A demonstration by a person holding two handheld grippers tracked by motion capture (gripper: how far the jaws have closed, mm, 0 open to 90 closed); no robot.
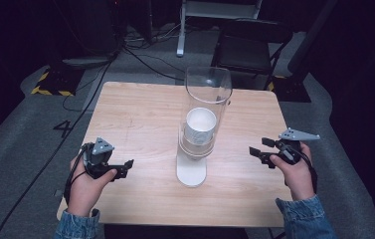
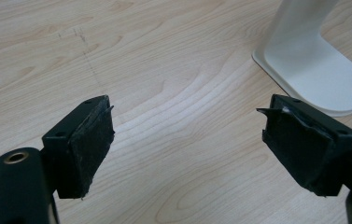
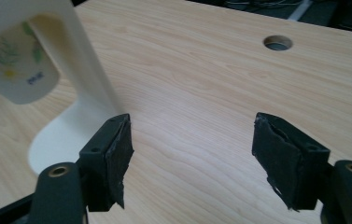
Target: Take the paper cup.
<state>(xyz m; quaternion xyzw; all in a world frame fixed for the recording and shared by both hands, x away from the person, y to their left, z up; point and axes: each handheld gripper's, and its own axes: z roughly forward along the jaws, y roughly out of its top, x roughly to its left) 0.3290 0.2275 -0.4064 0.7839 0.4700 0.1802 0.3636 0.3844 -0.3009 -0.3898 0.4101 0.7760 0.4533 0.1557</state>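
Hands come in from the near edge of the wooden counter (image 1: 140, 114), each holding a gripper. We see the left gripper (image 1: 125, 169) low over the counter at the left, its fingers (image 2: 87, 147) spread with bare wood between them. The right gripper (image 1: 260, 149) hovers at the right edge, fingers (image 3: 113, 158) likewise spread and pinching nothing. Between the two, well apart from both, stands the white stand (image 1: 191, 172), its flat foot resting on the counter. Above the foot we see a clear tube (image 1: 207, 94) rising upright, with a stack of white paper cups (image 1: 200, 125) inside it. Farther back, beyond the counter, we make out a dark chair (image 1: 247, 52) and cables (image 1: 145, 59) on the floor.
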